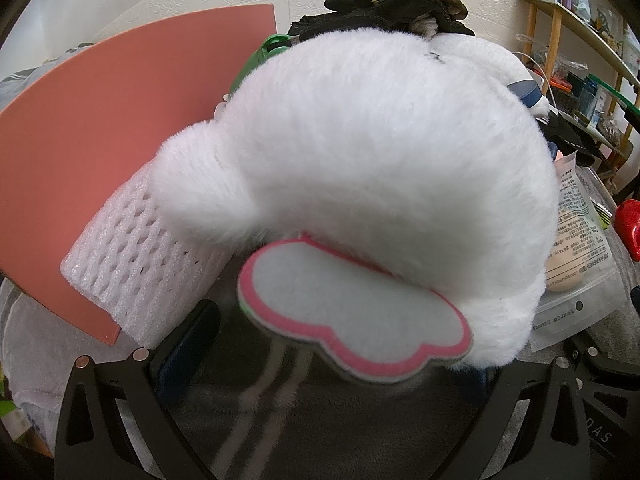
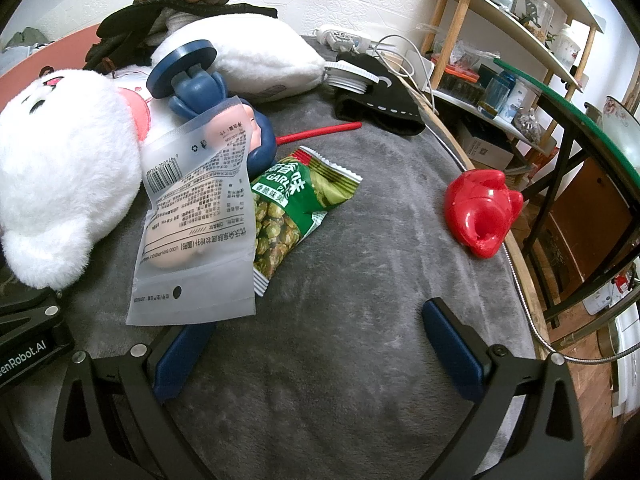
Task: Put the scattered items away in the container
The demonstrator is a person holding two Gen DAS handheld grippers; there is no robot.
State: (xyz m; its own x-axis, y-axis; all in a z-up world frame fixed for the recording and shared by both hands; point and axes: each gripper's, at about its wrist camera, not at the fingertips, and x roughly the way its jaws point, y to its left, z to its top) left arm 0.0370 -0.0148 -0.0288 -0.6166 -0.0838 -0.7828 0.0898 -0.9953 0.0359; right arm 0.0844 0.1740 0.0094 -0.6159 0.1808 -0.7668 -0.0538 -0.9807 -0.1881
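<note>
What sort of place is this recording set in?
Probably a lived-in room at home: wooden shelves crowded with jars, a power strip with chargers, and a grey blanket strewn with toys and snacks.

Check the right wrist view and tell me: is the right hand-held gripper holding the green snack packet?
No. The right hand-held gripper is open and empty over the grey cloth, and the green snack packet lies beyond its fingertips.

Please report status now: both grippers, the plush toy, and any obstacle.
Left gripper open, against white plush toy. Right gripper open, empty, over grey cloth. Frosted pouch and green snack packet lie beside the toy.
</note>
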